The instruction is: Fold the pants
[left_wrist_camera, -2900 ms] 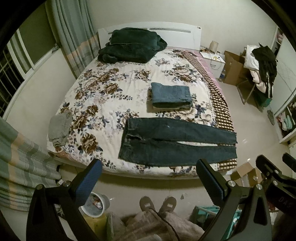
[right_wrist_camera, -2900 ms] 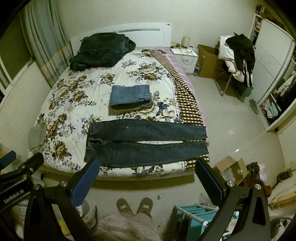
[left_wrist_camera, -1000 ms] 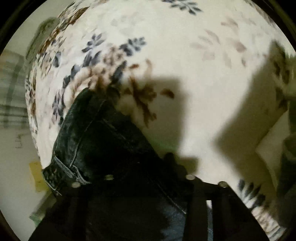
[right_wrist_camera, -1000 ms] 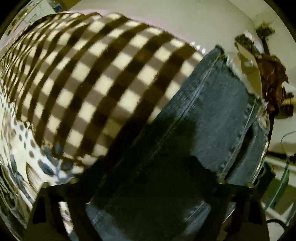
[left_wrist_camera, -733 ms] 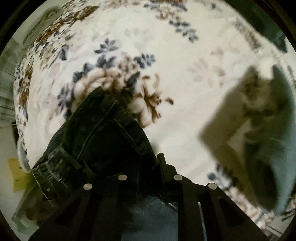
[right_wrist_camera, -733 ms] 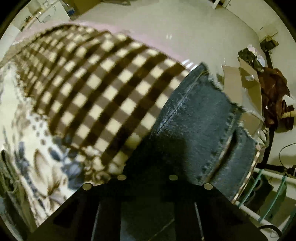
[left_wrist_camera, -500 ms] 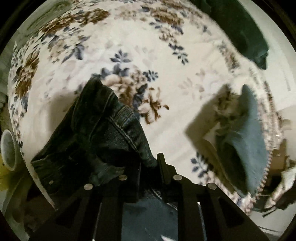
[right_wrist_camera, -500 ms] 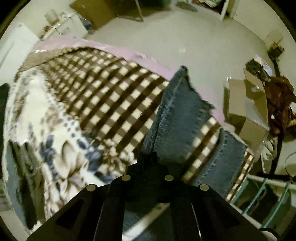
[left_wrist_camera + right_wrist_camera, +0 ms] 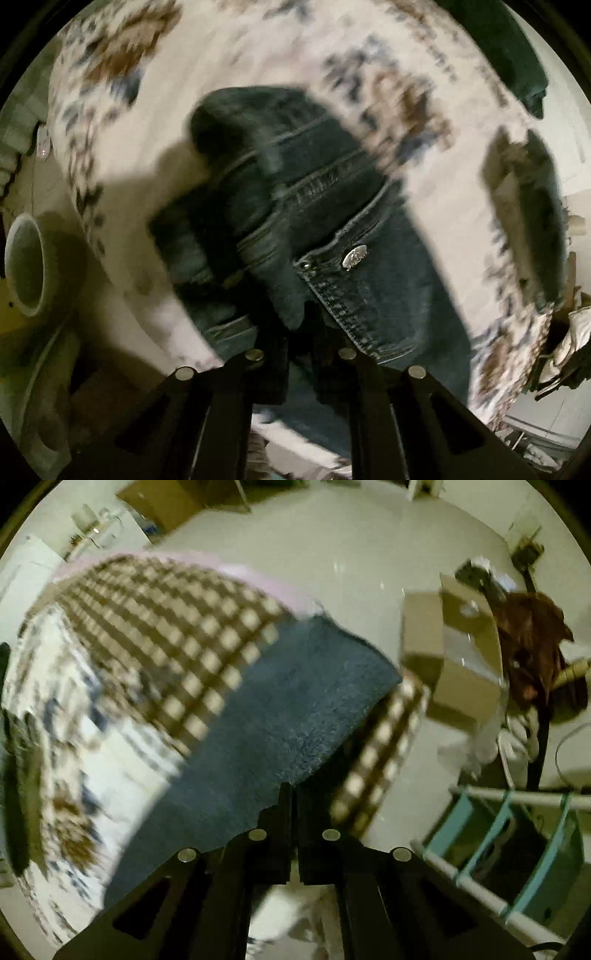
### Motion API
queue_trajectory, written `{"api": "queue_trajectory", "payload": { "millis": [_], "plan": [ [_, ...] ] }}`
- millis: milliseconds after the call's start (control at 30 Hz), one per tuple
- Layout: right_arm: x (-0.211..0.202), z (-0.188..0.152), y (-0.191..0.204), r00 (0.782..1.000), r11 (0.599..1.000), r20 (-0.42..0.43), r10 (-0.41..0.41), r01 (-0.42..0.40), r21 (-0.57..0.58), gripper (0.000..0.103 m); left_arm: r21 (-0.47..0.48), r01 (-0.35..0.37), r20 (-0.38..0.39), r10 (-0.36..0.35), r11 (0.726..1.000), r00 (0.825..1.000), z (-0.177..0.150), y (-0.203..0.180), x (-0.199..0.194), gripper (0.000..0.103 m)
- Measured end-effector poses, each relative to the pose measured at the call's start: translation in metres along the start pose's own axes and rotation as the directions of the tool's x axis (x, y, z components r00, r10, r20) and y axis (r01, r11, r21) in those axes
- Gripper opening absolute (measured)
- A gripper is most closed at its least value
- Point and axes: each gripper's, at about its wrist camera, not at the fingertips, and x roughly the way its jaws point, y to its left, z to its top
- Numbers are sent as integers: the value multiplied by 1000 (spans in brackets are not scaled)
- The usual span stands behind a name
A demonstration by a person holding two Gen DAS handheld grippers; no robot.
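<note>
Dark blue jeans (image 9: 332, 206) lie on the floral bedspread (image 9: 436, 206). My left gripper (image 9: 300, 325) is shut on their waistband by the metal button and lifts it, the cloth bunched and folded over. My right gripper (image 9: 293, 797) is shut on the jeans' leg end (image 9: 288, 709), which hangs raised over the checked blanket (image 9: 177, 627) at the bed's side. Both views are blurred by motion.
A folded lighter pair of jeans (image 9: 535, 206) lies on the bed to the right. A dark green blanket (image 9: 513, 55) lies at the bed's head. A cardboard box (image 9: 454, 657), a teal rack (image 9: 517, 849) and a white bucket (image 9: 26, 266) stand on the floor.
Both grippers closed on the jeans and have lifted them off the bed; the near leg and waistband rise and swing over toward the far side.
</note>
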Motion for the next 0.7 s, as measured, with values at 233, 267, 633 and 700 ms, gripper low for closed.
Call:
{"api": "queue_trajectory", "payload": {
  "millis": [233, 267, 633, 700],
  "plan": [
    [14, 7, -42, 991, 992, -66, 114, -111, 56, 33, 35, 3, 42, -5, 999, 999, -21, 15, -11, 12],
    [13, 9, -49, 990, 989, -54, 132, -129, 68, 53, 30, -2, 58, 0, 1000, 998, -26, 15, -19, 14],
    [48, 78, -92, 988, 954, -16, 152, -143, 264, 59, 56, 60, 106, -66, 997, 992, -60, -42, -23, 65],
    [64, 91, -98, 986, 947, -31, 163, -148, 285, 59, 70, 63, 99, -70, 996, 993, -66, -51, -18, 65]
  ]
}}
